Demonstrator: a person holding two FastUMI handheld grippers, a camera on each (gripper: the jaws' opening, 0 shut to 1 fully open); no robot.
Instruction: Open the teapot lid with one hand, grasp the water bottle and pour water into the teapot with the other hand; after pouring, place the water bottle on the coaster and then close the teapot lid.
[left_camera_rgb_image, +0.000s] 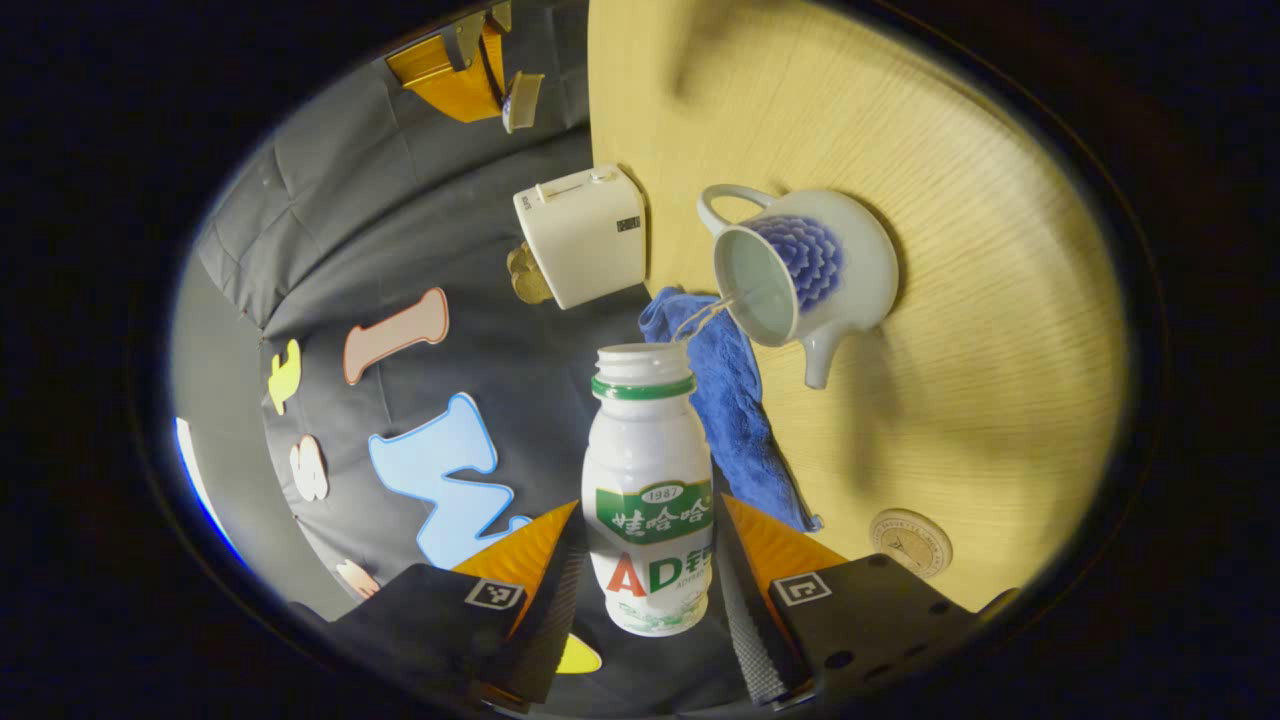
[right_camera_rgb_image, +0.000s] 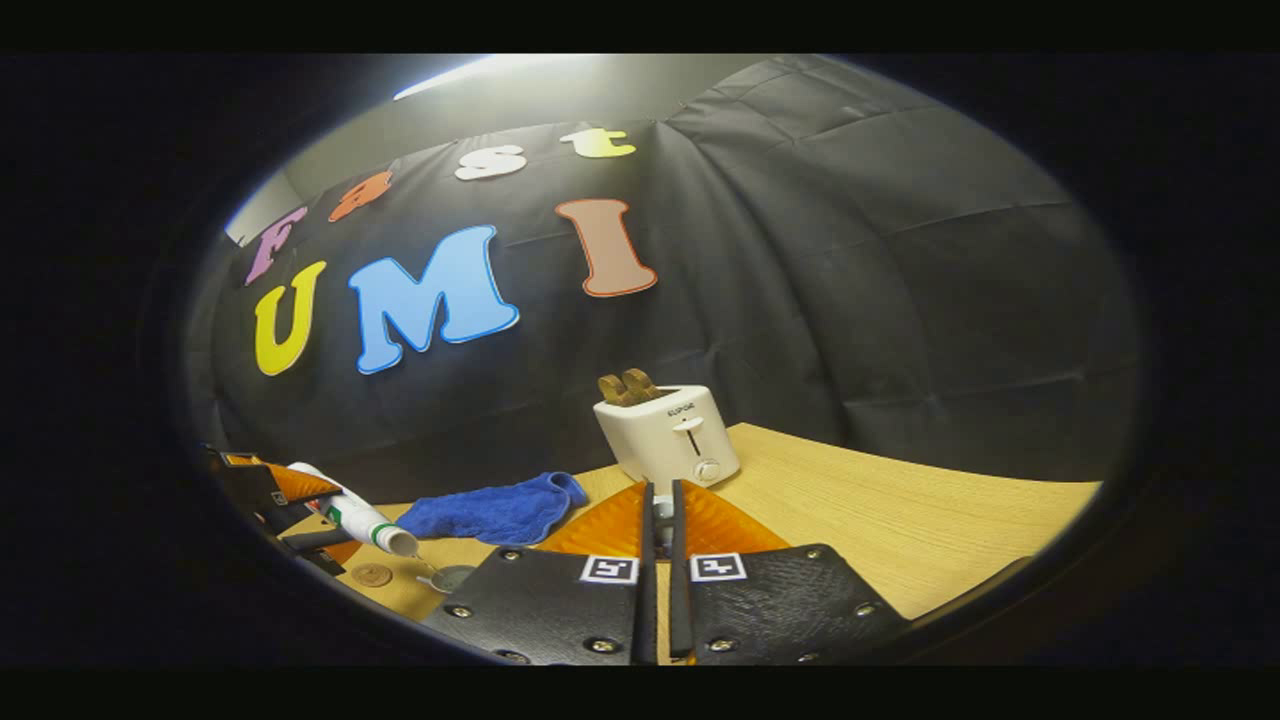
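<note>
Left tongs (left_camera_rgb_image: 650, 590) pinch tilted bottle (left_camera_rgb_image: 650, 490) mid-body, stream entering open teapot (left_camera_rgb_image: 800, 270) on tabletop (left_camera_rgb_image: 1000, 350); right tongs (right_camera_rgb_image: 660, 520) nearly pressed together on something small, likely the lid; plastic bottle judged light, slick, squeezable.

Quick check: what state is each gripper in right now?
Left gripper: jaws closed on the water bottle, tipped toward the open teapot.
Right gripper: jaws nearly together on something small; cannot tell what.
</note>
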